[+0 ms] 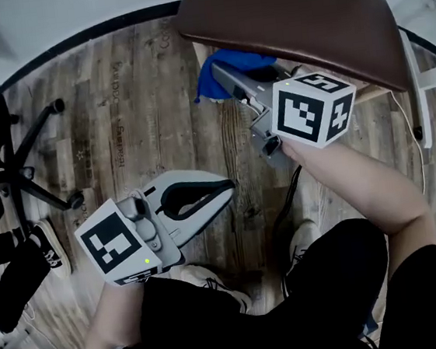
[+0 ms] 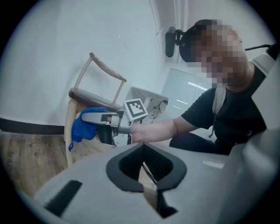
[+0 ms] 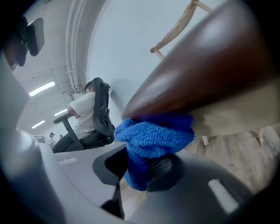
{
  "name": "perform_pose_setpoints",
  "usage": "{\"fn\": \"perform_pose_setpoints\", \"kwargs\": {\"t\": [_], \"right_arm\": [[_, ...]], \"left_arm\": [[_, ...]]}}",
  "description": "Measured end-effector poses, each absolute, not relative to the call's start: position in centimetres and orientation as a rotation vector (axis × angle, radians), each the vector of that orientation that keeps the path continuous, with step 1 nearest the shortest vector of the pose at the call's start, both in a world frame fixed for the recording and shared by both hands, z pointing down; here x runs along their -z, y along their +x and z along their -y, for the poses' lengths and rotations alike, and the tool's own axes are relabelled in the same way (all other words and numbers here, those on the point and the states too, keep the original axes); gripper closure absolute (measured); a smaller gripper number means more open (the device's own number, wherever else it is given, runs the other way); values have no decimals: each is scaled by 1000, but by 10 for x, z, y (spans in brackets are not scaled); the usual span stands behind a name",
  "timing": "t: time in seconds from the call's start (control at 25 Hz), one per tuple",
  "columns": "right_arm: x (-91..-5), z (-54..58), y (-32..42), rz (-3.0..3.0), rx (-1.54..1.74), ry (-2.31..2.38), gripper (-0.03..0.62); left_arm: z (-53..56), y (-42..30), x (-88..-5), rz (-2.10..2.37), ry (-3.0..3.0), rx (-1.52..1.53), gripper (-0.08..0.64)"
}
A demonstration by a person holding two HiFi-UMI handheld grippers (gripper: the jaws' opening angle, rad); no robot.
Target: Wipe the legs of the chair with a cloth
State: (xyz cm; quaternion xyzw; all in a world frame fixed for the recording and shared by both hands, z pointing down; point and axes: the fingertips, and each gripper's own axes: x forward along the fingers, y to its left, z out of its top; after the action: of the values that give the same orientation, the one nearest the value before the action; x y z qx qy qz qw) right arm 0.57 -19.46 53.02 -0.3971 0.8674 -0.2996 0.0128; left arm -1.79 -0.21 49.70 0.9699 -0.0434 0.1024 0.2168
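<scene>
Right gripper (image 3: 142, 169) clamped on blue cloth (image 3: 153, 135) (under chair seat (image 3: 197, 78)), left gripper (image 2: 148, 188) closed, empty.

Found chair (image 1: 286, 13) at far side of floor (image 1: 139, 100), seat overhanging cloth (image 1: 206, 85). Had cloth between jaws of right gripper (image 1: 222, 71), pushed up against underside of seat, just beside front chair leg (image 2: 68, 140). Held left gripper (image 1: 227, 186) nearer the body and further left, above the floor, well apart from chair and cloth. Noted office chair base (image 1: 37, 167) on floor at far left, with another person's shoe (image 1: 50, 247) just beside it. Saw cable (image 1: 284, 201) lying on floor below right forearm, near own shoe (image 1: 300, 246).
</scene>
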Motion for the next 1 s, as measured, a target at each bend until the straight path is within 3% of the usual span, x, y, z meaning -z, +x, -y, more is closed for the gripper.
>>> {"fn": "perform_pose_setpoints", "kwargs": {"t": [0.52,1.0], "right_arm": [[-594,215,-33,-2880,829,-1375,495],[-818,207,-20,-3036,1350,-1594,494]], "left_arm": [[10,-70,-498,241,2614,-186,560],[-2,-115,-518,352,2548,-243,560]]}}
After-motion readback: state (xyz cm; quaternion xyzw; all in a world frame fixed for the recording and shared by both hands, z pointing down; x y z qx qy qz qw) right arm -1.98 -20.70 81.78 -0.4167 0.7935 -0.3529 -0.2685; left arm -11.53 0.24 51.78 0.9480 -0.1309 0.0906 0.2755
